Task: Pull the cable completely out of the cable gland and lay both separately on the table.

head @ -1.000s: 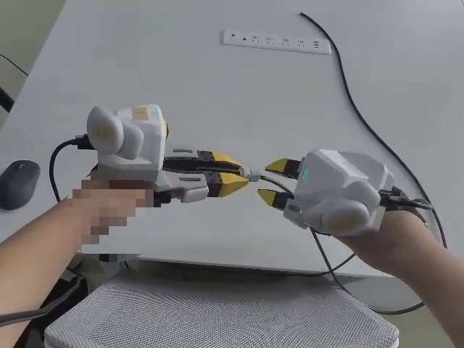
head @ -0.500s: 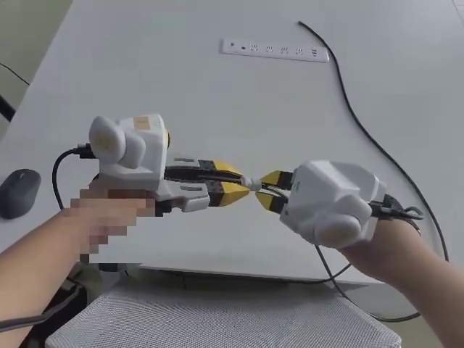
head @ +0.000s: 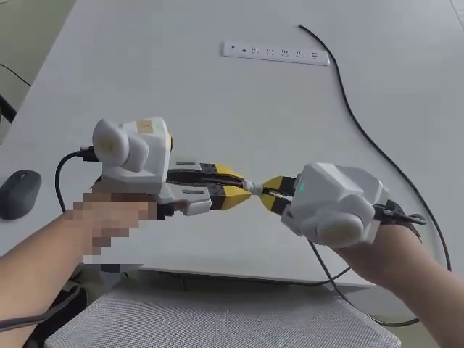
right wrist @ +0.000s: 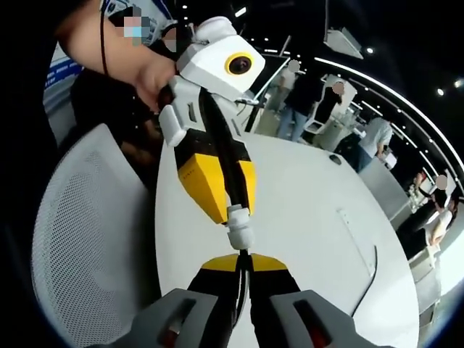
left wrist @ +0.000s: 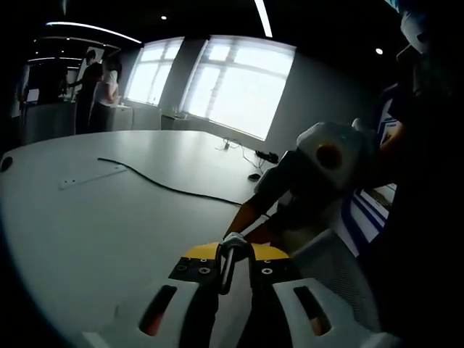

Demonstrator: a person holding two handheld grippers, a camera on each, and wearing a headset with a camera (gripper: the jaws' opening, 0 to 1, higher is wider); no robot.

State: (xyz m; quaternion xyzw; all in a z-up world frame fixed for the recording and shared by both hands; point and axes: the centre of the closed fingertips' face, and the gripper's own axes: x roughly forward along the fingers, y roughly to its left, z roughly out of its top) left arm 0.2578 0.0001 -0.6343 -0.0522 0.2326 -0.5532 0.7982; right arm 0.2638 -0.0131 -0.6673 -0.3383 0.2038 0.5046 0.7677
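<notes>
Clamping gland (right wrist: 239, 226) in left gripper (head: 233, 191) and pinching cable (right wrist: 243, 264) in right gripper (head: 272, 194), just right of gland, tip to tip along cable's length.

Office, long table (head: 181, 87) (power strip (head: 275, 53))

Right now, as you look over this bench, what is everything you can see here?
table: one, white, under everything
power strip: one, white, far side of the table
cord: one, black, lying along the table's right side
mouse: one, dark grey, left edge of the table
mesh chair: one, white, at the near edge
cable gland: one, white, pinched by the left gripper
thin cable: one, black, running from the gland into the right gripper
left gripper: one, white and yellow, shut on the cable gland
right gripper: one, white and yellow, shut on the thin cable, tip to tip with the left
</notes>
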